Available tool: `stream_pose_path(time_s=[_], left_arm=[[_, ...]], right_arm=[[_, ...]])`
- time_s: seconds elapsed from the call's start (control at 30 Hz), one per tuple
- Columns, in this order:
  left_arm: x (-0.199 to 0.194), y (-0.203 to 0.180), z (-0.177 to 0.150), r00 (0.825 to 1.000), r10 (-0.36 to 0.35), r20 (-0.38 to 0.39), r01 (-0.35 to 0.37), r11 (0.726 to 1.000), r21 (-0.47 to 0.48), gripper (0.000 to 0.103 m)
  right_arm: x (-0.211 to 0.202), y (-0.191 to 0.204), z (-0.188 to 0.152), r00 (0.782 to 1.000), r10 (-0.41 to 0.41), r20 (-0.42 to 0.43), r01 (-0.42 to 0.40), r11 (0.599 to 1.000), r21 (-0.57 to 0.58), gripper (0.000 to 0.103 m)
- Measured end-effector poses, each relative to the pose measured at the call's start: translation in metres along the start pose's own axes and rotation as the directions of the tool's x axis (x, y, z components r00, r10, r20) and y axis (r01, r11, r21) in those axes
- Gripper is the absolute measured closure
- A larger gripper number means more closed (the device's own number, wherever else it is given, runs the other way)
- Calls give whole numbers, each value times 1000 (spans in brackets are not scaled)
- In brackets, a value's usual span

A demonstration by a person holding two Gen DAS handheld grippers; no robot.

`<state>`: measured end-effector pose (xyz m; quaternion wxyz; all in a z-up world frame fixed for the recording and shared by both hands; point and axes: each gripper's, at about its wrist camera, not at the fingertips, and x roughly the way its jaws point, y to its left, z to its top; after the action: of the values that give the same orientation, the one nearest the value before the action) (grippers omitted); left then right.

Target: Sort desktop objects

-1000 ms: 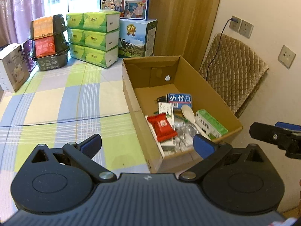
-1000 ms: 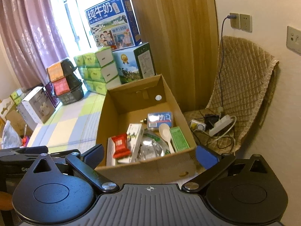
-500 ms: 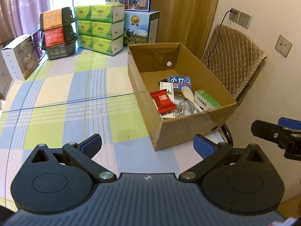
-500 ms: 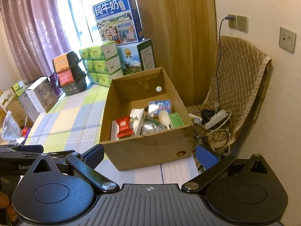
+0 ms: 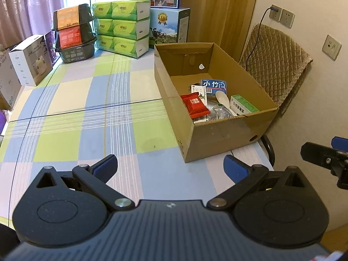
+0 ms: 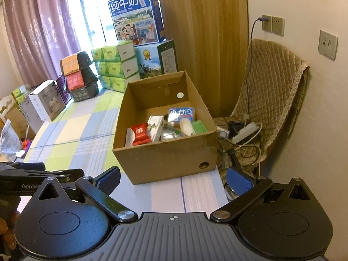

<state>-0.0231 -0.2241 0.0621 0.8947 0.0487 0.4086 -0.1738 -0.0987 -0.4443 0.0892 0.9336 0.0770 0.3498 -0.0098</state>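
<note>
An open cardboard box [image 5: 219, 134] [image 6: 165, 161] stands at the table's right end. Inside lie a red snack packet [image 5: 194, 104] [image 6: 140, 133], a blue packet with white characters [image 5: 213, 86] [image 6: 181, 114], a white spoon [image 5: 223, 97] [image 6: 186, 126], a green-and-white carton [image 5: 243, 106] [image 6: 199, 126], a white carton [image 6: 155, 127] and crinkled clear wrappers [image 5: 218, 112]. My left gripper [image 5: 170, 168] hangs open and empty over the tablecloth, short of the box. My right gripper [image 6: 174, 179] is open and empty too, near the box's front wall. It shows at the right edge of the left wrist view [image 5: 326, 158].
The checked tablecloth [image 5: 87, 113] stretches left of the box. At the far end stand green tissue packs [image 5: 122, 28], stacked black bowls [image 5: 74, 32], milk cartons [image 5: 168, 25] and a white box [image 5: 31, 62]. A quilted chair [image 6: 267, 100] with a power strip [image 6: 244, 132] sits right of the table.
Both grippers have pulled back and up from the box, which now looks smaller and farther away. More tablecloth shows in front. Both stay open and empty.
</note>
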Motion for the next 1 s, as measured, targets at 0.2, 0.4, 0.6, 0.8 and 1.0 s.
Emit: stream_pose_path(time_s=[0.2,0.4,0.6,0.8,1.0], left_arm=[[0,0,-3,1000,-7,-9,7,1000,-6,1],[0,-2,-7,1000,-10,-13,10,1000,-4,1],[0,-2,-9,1000,-8,-13,8,1000,-3,1],[1,1,-12,1000,-5,-16,5,1000,-8,1],[1,3,-14,1000,-2,-19,2,1000,-12,1]], right_arm=[[0,1,-3,1000,-11,-5,11,1000,-13,2],[2,2,-4,1000,-23,-16,22,1000,-14,2],[4,4,-6,999,-26,-29,25,999,-27,2],[6,7,-8,999,-31,-36,30,998,-46,2],[9,9,-9,999,-29,-44,27,998,-51,2]])
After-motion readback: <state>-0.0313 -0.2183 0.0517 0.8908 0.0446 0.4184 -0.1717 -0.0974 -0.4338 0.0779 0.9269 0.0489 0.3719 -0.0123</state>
